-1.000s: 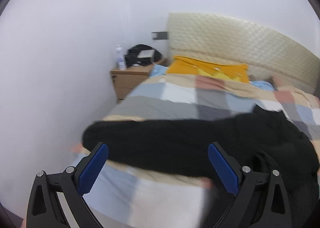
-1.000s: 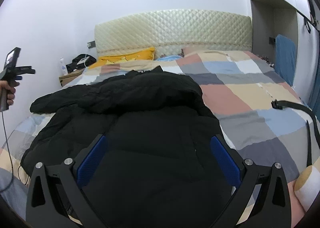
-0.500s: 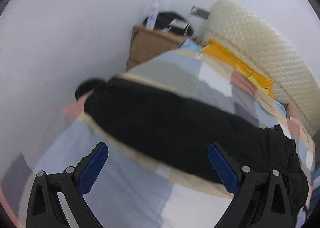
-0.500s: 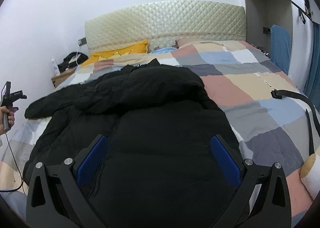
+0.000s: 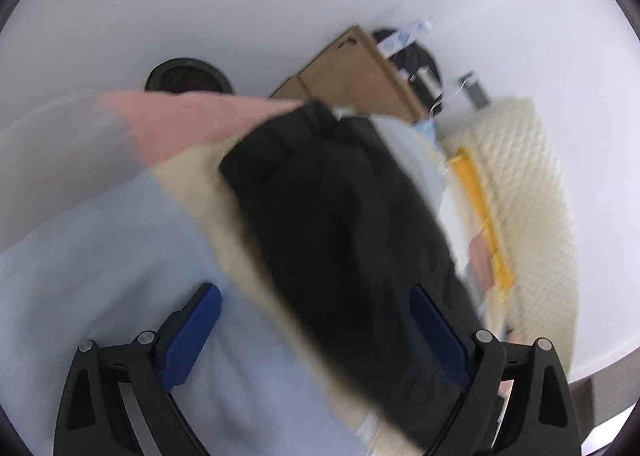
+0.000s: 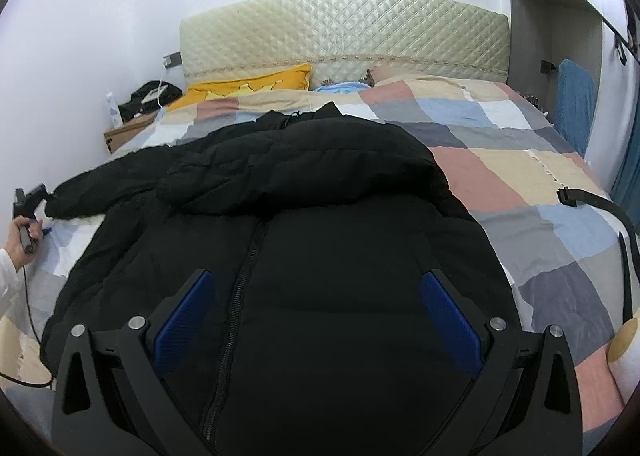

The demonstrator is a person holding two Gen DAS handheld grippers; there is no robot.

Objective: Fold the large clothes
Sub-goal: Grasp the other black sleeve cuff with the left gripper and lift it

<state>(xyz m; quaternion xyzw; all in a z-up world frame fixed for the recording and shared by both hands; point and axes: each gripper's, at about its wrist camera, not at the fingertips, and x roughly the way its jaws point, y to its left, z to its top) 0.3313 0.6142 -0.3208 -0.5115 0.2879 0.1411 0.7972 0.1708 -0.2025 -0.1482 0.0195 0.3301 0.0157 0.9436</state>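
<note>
The left gripper (image 5: 316, 320) has swung down onto the black jacket's (image 6: 304, 215) far-left sleeve (image 5: 344, 223), jaws closing but nothing pinched yet, while the right gripper (image 6: 316, 312) hovers unclenched over the jacket front, so folding the sleeve in looks next

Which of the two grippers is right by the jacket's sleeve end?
The left gripper, at the bed's left edge: the black jacket's outstretched sleeve lies before its closing jaws. The right gripper hovers over the jacket's zipped front.

Blurred black jacket sleeve (image 5: 344, 223) on checked quilt (image 5: 120, 256), left tongs (image 5: 316, 320) closing, unpressed
</note>
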